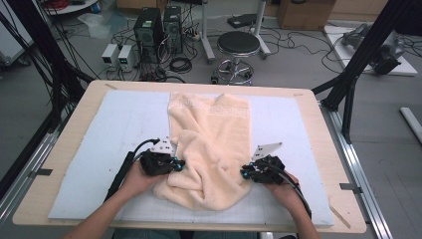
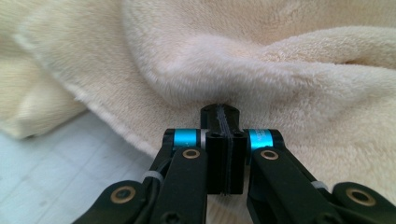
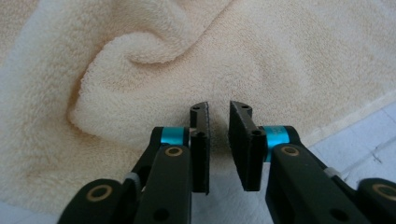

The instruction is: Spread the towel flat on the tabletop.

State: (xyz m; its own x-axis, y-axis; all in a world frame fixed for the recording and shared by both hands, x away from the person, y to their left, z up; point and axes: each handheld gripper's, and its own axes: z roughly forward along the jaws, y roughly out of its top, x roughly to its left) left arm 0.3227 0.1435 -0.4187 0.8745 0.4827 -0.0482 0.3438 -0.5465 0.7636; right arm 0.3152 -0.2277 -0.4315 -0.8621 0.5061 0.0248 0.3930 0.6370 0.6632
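Towel (image 1: 211,144): soft, limp, light plush; no stiffness, likely to sag and drag between holds, pile grippy rather than slick. Best taken at near edge or corners, thin single layer rather than thick fold. Cream, fluffy, crumpled and partly bunched, lying mid-bench (image 1: 74,124) on pale blue mat (image 1: 114,129), far end flat toward 12 o'clock, rumpled end toward 6. Left tool (image 2: 224,114) at towel's 8 o'clock edge, jaws fully together, tips against pile; cloth pinched or not, unclear. Right tool (image 3: 218,112) at 4 o'clock edge, narrow gap, nothing visibly clamped.
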